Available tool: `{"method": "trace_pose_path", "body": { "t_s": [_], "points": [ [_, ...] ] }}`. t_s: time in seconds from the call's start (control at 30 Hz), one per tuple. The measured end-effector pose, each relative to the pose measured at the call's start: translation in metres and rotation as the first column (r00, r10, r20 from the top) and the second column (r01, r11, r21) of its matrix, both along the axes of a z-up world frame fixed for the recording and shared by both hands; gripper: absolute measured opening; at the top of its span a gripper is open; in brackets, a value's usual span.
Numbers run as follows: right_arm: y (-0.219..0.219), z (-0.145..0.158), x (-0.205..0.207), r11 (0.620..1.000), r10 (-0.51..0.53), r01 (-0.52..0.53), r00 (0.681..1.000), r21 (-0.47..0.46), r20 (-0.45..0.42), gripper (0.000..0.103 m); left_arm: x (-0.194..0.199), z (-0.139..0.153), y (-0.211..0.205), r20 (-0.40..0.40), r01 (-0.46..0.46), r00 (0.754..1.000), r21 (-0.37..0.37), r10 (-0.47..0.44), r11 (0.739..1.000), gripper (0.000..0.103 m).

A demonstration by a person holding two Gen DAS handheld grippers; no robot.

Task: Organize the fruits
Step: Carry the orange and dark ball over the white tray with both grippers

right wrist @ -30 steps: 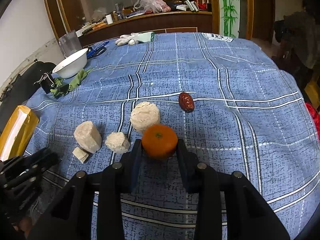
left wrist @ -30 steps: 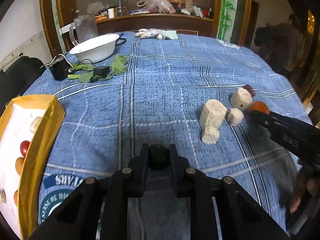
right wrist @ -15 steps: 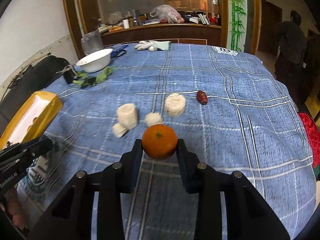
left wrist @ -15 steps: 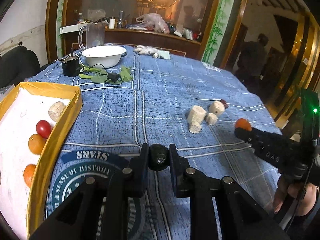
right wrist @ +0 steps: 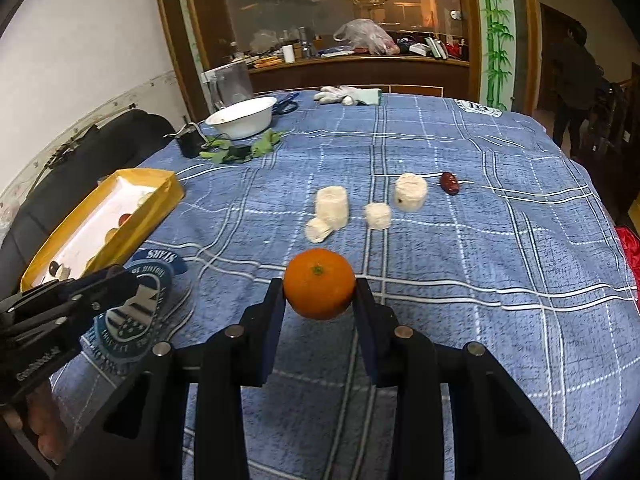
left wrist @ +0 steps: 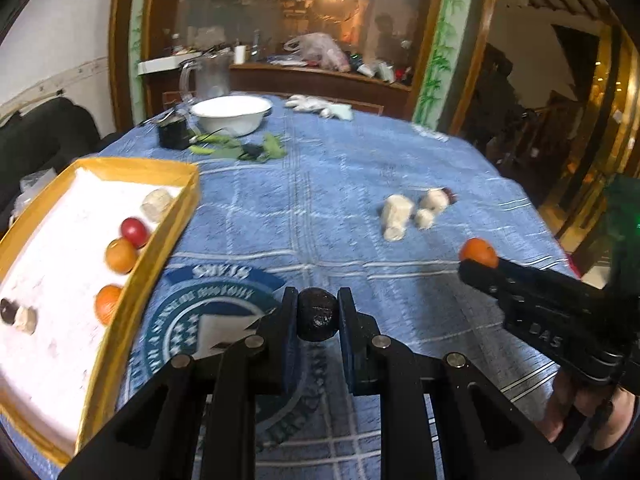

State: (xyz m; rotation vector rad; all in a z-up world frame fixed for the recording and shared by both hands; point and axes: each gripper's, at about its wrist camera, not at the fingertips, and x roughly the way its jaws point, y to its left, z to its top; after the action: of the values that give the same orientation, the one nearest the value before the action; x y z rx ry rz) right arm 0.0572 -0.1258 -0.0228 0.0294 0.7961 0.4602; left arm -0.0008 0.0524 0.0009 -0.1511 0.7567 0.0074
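Orange mandarin clamped in my right jaws and a dark round fruit pinched in my left jaws both hang over the table just right of the yellow tray, presumably bound for its sorted fruit.

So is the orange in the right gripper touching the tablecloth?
Apart. The left wrist view shows the orange held at the tip of the right gripper, lifted above the blue tablecloth; in the right wrist view both fingers press its sides.
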Motion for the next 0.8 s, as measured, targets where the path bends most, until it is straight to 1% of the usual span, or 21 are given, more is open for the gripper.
{"method": "trace_pose_path", "body": {
  "t_s": [0.23, 0.63, 0.8],
  "points": [
    [0.014, 0.0, -0.01, 0.999, 0.03, -0.03, 1.0, -0.009, 0.002, 0.036, -0.009, -0.003, 0.017, -0.022, -0.064, 0.998, 0.014, 0.065, 0.998, 0.018],
    [0.047, 0.011, -0.024, 0.994, 0.101, -0.1, 0.995, -0.035, 0.024, 0.036, -0.028, 0.007, 0.046, 0.004, -0.144, 0.99, 0.007, 0.144, 0.99, 0.018],
    [0.064, 0.017, -0.028, 0.989, 0.14, -0.139, 0.989, -0.044, 0.036, 0.036, -0.036, 0.012, 0.063, 0.017, -0.191, 0.981, -0.002, 0.191, 0.982, 0.018]
  ]
}}
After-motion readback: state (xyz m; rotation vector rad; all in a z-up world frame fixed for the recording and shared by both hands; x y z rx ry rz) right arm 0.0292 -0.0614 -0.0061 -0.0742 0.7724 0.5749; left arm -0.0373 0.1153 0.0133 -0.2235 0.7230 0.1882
